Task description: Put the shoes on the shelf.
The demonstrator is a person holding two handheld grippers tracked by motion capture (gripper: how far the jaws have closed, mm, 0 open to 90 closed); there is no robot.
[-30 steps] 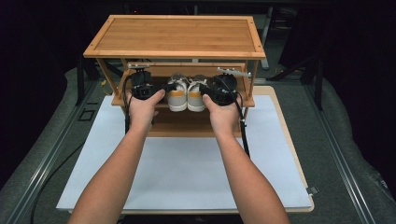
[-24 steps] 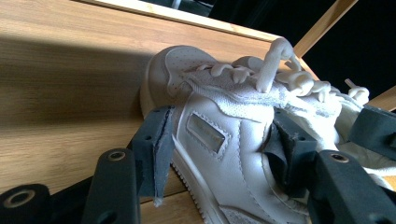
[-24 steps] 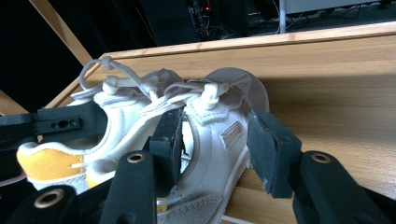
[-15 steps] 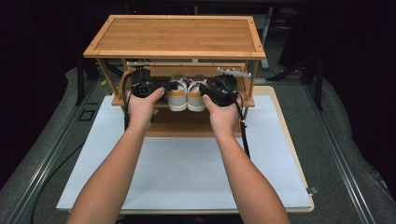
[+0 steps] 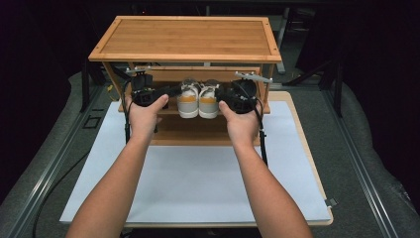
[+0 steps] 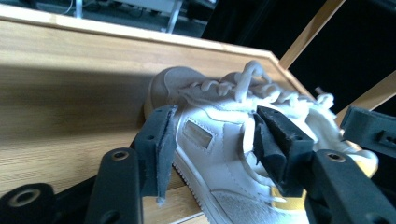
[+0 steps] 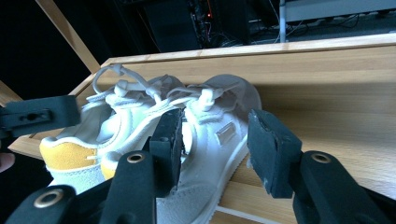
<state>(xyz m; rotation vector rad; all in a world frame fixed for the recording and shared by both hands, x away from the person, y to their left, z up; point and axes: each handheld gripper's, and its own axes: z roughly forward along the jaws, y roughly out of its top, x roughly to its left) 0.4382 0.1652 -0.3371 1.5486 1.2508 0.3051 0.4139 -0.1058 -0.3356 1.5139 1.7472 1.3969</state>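
From the high view we see a wooden rack (image 5: 184, 39) standing at the far end of a table (image 5: 198, 183) covered with a white mat. Two pale shoes sit side by side on the rack's middle shelf, heels toward us: the left shoe (image 5: 187, 101) and the right shoe (image 5: 208, 102), touching each other. Both forearms reach forward from the bottom edge, nearly straight, converging a little toward the shelf. The left hand (image 5: 144, 113) grips the left gripper (image 5: 174, 90) at the left shoe's outer side; the right hand (image 5: 241, 119) grips the right gripper (image 5: 222, 95) at the right shoe's outer side. A cable hangs from each gripper down toward the mat.

In the left gripper view we look along the jaws at the left shoe (image 6: 224, 154) lying on the shelf board. The jaws stand apart, one on each side of the shoe's upper, close to it; we cannot tell whether they press it.

In the right gripper view the jaws are likewise spread, straddling the right shoe (image 7: 219, 140) around its laces and side. Contact is unclear. The other shoe's yellow heel (image 7: 65, 156) shows beside it.
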